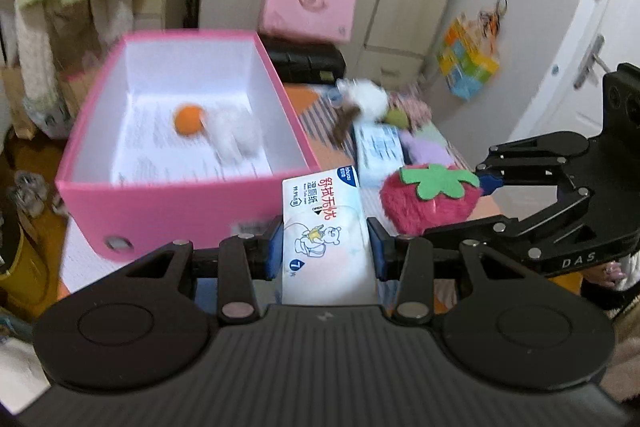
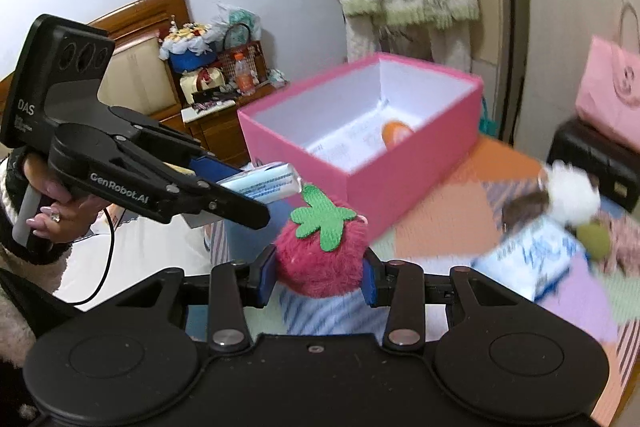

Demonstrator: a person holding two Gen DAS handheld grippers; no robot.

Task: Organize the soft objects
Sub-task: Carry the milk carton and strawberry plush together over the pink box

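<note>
Progress partial: pink box (image 1: pixel 188 187) holds two items; left gripper (image 1: pixel 325 251) clamps tissue pack (image 1: pixel 324 227), right gripper (image 2: pixel 319 277) clamps plush strawberry (image 2: pixel 320 255); others remain right of frame.

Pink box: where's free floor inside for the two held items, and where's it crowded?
Inside the pink box, the near half of the paper-lined floor is bare; the orange ball and white plush crowd the far middle. The tabletop right of the box is cluttered with another tissue pack and plush toys.

Patchwork cloth (image 2: pixel 460 187) — pink box (image 1: pixel 168 203), tissue pack (image 2: pixel 532 259)
</note>
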